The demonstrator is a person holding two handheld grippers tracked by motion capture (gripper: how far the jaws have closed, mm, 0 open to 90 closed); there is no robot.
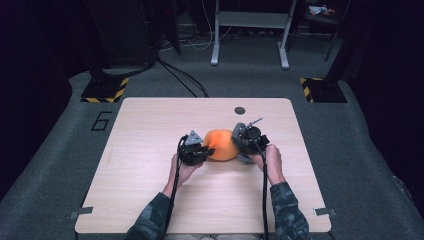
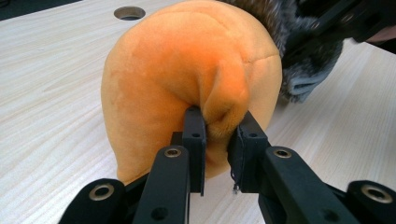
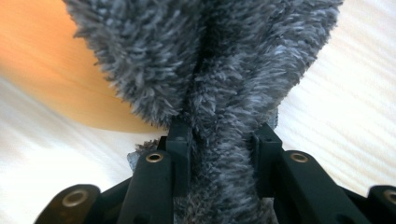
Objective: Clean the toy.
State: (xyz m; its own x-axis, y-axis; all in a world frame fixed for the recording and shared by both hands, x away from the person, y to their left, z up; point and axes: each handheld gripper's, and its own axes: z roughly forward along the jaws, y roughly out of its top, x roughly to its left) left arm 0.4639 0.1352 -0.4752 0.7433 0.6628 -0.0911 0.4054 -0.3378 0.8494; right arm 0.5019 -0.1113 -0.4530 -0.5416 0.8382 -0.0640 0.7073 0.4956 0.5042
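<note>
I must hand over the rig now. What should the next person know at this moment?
Left gripper: shut on a fold of the orange plush.
Right gripper: shut on the grey fur part of the same toy.
The toy sits mid-table, held from both sides.
Done: both grips are taken.
Left: probably pulling or turning the fabric; keep both grips firm.

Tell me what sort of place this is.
Probably a lab or recording studio: a pale wooden table stands on grey carpet, hazard-striped stand bases flank it, cables trail across the floor, and a number 6 is marked beside the table.
</note>
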